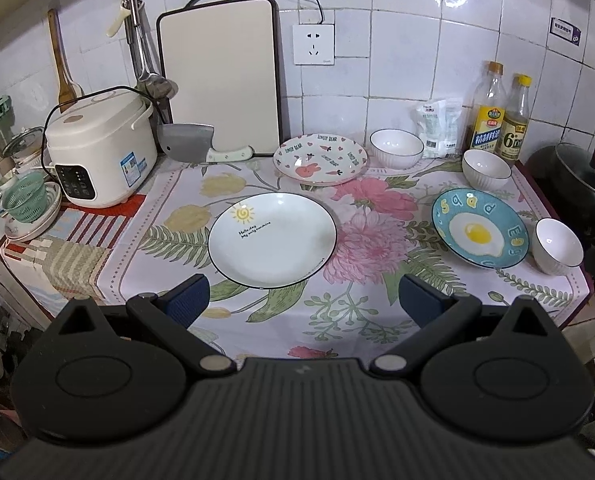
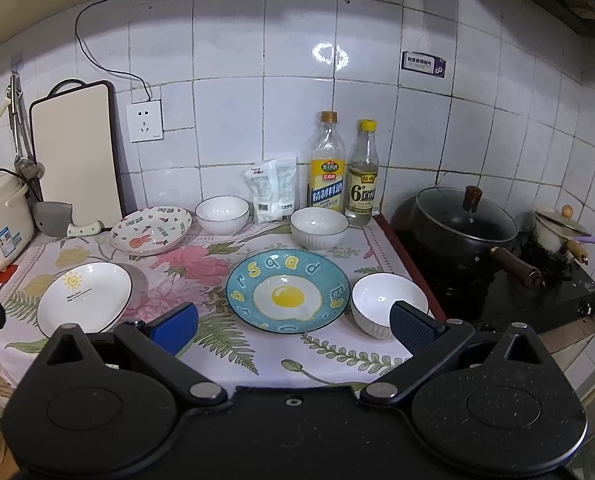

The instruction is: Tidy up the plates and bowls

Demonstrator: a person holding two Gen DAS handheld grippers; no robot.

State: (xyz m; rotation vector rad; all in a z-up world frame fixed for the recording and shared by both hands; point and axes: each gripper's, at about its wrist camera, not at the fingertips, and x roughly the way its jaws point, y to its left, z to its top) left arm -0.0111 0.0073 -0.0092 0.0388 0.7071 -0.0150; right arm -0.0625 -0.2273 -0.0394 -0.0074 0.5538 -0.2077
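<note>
Plates and bowls lie spread on the floral-clothed desk: white sun plate front centre, egg plate to its right, rabbit plate behind near the cutting board. Three white bowls sit apart: back bowl, middle bowl, front bowl just beside the egg plate. Left claw and right claw both hover spread wide, holding nothing.

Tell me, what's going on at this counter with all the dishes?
A person holds two grippers above a floral tablecloth, tidying dishes. Nothing is picked up yet. The left gripper hangs open before the white sun-printed plate; the right gripper hangs open near the blue fried-egg plate. Three white bowls and a bunny plate lie scattered.
</note>
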